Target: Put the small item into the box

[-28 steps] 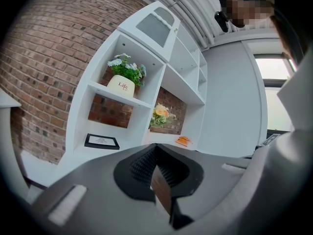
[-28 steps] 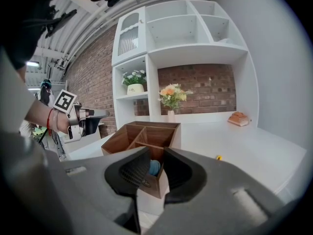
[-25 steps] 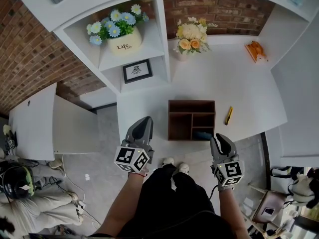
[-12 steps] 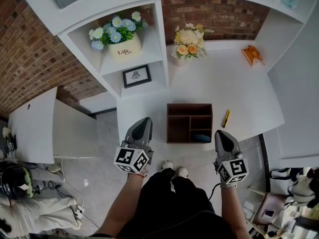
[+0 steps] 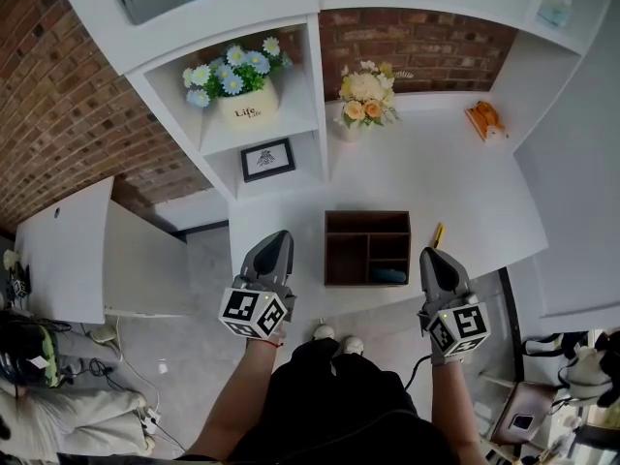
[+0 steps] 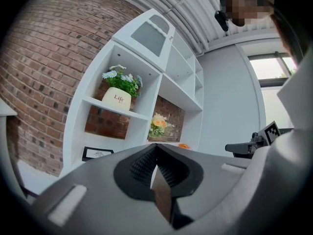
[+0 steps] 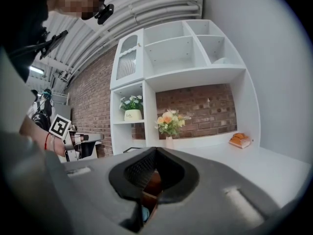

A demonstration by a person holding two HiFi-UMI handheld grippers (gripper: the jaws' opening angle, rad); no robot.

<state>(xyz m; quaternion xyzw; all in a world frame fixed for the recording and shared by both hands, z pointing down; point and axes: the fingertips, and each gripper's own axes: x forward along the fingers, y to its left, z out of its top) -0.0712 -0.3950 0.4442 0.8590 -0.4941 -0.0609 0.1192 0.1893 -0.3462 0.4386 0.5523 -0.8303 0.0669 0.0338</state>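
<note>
A brown wooden box (image 5: 366,217) with three compartments stands near the front edge of the white desk (image 5: 455,177). A small blue item (image 5: 389,275) lies in its near right compartment. A yellow pen (image 5: 437,234) lies on the desk just right of the box. My left gripper (image 5: 280,241) is shut and empty, at the desk edge left of the box. My right gripper (image 5: 433,258) is shut and empty too, off the box's near right corner. In the right gripper view the box (image 7: 151,182) and the blue item (image 7: 145,213) show past the closed jaws.
A white shelf unit holds a pot of blue flowers (image 5: 242,100) and a framed picture (image 5: 267,159). A vase of pale flowers (image 5: 362,100) and an orange object (image 5: 483,119) stand at the back of the desk. A low white table (image 5: 63,250) stands to the left.
Both grippers have drawn back from the box toward the person. The right gripper has moved away from the compartment where the blue item lies.
</note>
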